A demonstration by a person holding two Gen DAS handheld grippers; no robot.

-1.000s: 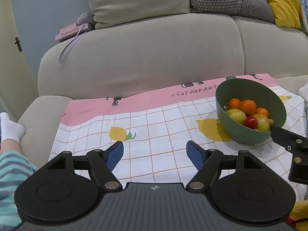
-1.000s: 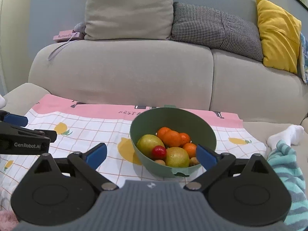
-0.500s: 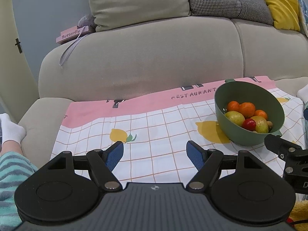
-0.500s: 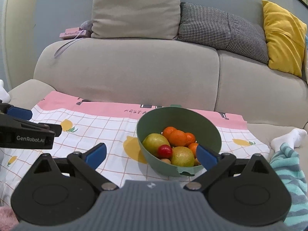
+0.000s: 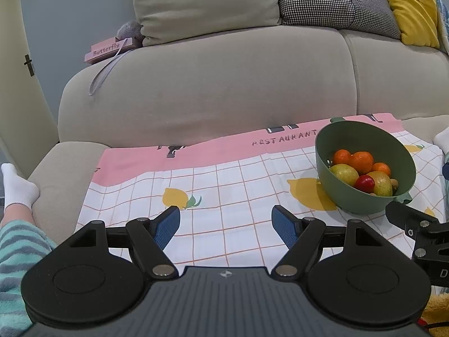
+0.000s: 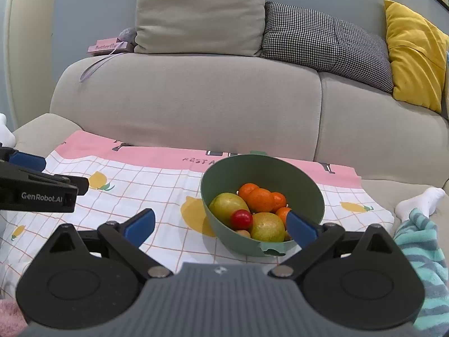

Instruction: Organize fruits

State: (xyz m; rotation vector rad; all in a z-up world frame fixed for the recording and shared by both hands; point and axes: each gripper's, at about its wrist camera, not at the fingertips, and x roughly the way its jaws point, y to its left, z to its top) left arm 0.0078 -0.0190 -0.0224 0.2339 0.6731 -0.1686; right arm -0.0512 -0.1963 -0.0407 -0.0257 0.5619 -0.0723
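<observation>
A green bowl [image 6: 224, 174] stands on a checked cloth [image 6: 157, 185] spread on the sofa seat. It holds several oranges [image 6: 260, 200], two yellow-green fruits [image 6: 228, 205], a small red fruit [image 6: 241, 218] and small brown ones. My right gripper [image 6: 220, 224] is open and empty, just in front of the bowl. My left gripper [image 5: 226, 224] is open and empty over the cloth, left of the bowl [image 5: 353, 134]. The right gripper's finger shows at the right edge of the left wrist view [image 5: 407, 219].
A beige sofa back [image 6: 196, 104] rises behind the cloth, with beige, checked and yellow cushions [image 6: 415, 53] on top. A pink book [image 5: 108, 50] lies on the sofa back at left. Feet in white socks [image 6: 421, 199] and striped trouser legs flank the cloth.
Both grippers have drawn back and risen slightly, so the bowl sits a little farther off. Both stay open and empty.
</observation>
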